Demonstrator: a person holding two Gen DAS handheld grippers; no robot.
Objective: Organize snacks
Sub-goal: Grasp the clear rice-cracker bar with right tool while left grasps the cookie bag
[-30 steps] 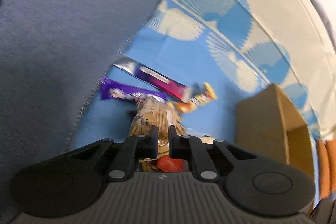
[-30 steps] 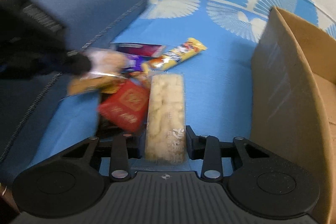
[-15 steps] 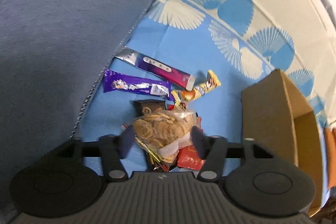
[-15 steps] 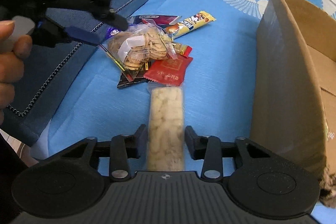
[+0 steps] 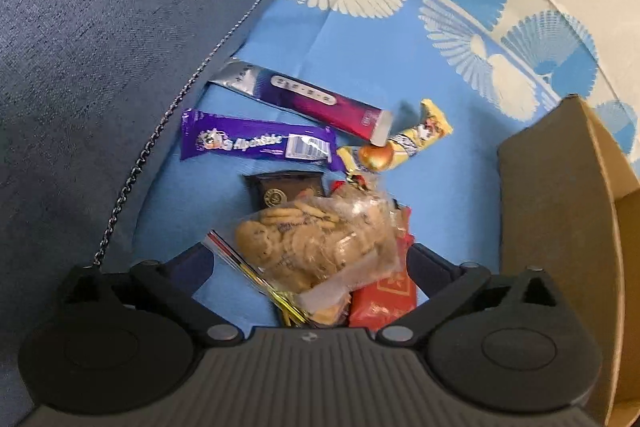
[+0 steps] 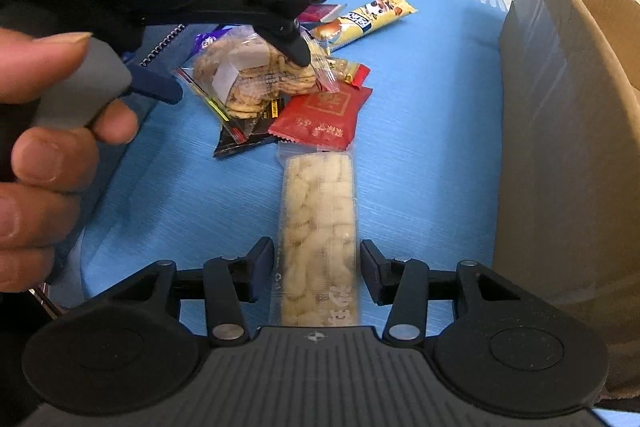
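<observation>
My left gripper [image 5: 312, 267] hovers over a snack pile on the blue cloth, its jaws opening wide. A clear bag of cookies [image 5: 316, 243] lies between them, untouched by the pads, resting on a dark packet [image 5: 280, 191] and a red packet [image 5: 384, 299]. In the right wrist view the left gripper [image 6: 228, 67] straddles that cookie bag [image 6: 248, 79]. My right gripper [image 6: 316, 267] is open, with a long clear pack of rice crackers [image 6: 320, 219] lying flat between its fingers; the pads stand a little off its sides.
A purple bar [image 5: 256, 143], a maroon and silver stick [image 5: 308, 95] and a yellow bar [image 5: 404, 143] lie beyond the pile. An open cardboard box [image 6: 560, 107] stands at the right. A blue sofa cushion [image 5: 100, 47] rises on the left. A hand [image 6: 44, 131] holds the left gripper.
The left jaws went from shut on the cookie bag to wide apart, and the bag came down onto the pile. The right jaws eased off the cracker pack.
</observation>
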